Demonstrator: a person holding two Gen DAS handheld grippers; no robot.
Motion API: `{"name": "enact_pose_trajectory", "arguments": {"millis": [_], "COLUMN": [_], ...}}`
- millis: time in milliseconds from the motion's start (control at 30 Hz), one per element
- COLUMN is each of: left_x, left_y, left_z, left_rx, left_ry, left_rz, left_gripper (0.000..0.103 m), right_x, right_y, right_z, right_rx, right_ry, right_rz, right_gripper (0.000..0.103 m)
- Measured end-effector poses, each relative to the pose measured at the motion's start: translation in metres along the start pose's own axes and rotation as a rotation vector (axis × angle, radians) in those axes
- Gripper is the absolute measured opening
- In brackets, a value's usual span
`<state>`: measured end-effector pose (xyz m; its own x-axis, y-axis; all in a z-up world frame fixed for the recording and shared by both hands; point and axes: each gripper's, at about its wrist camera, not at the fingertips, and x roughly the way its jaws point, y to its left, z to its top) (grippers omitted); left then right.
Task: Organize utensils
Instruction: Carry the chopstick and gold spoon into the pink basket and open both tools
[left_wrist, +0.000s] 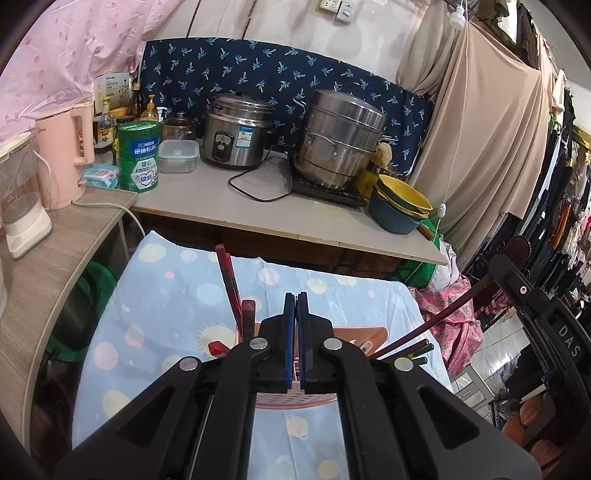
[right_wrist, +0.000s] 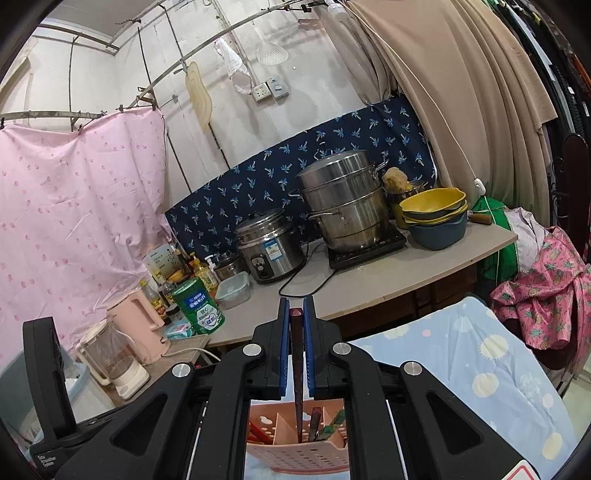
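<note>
A pink perforated utensil holder (right_wrist: 295, 452) stands on a table under a blue dotted cloth (right_wrist: 491, 369). My right gripper (right_wrist: 296, 306) is shut on a dark red chopstick (right_wrist: 296, 343), and the stick's lower end reaches down into a middle compartment of the holder. In the left wrist view the same chopstick (left_wrist: 443, 314) slants up to the right from the holder (left_wrist: 295, 400). Red chopsticks (left_wrist: 231, 284) stand in the holder's left side and green-tipped ones (left_wrist: 421, 352) lie at its right. Above the holder my left gripper (left_wrist: 296, 299) is shut with nothing between its blue pads.
Behind the table, a counter (left_wrist: 295, 221) carries a rice cooker (left_wrist: 236, 133), a steel steamer pot (left_wrist: 340, 140), stacked yellow and blue bowls (left_wrist: 400, 206) and a green tin (left_wrist: 138, 155). A pink kettle (left_wrist: 66, 155) and a blender (left_wrist: 22, 206) stand on a wooden shelf at left.
</note>
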<state>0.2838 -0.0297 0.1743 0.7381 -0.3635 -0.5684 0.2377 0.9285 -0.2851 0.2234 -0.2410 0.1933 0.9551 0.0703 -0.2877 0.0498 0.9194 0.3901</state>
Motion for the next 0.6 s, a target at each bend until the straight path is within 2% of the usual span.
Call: {"name": "enact_pose_trajectory", "arguments": {"millis": [133,200,300,333,600], "left_x": [0.002,0.002,0.001,0.000,-0.018], "left_y": [0.000,-0.001,-0.003,-0.003,-0.009], "left_z": [-0.001,-0.002,-0.003,-0.004,-0.015], "left_rx": [0.002,0.008,0.004,0.005,0.037], "left_ry": [-0.004,-0.003,-0.004,-0.010,-0.029], "left_rz": [0.005,0.011,0.020,0.023,0.074], "left_gripper": [0.002,0.004,0.022,0.024,0.024], "right_x": [0.004,0.002,0.000,-0.001,-0.020], "right_y": [-0.001,-0.002,-0.003,-0.003,-0.001], "right_z": [-0.005,-0.007,-0.008,-0.008,-0.020], "right_rx": [-0.001,-0.002,0.003,0.004,-0.002], "right_ry": [0.025,0.022,0.020,0.018,0.051], "right_rz": [-0.005,-0.011,-0.015,-0.016,-0.005], "right_gripper": [0.008,0.011,0.017,0.022,0.030]}}
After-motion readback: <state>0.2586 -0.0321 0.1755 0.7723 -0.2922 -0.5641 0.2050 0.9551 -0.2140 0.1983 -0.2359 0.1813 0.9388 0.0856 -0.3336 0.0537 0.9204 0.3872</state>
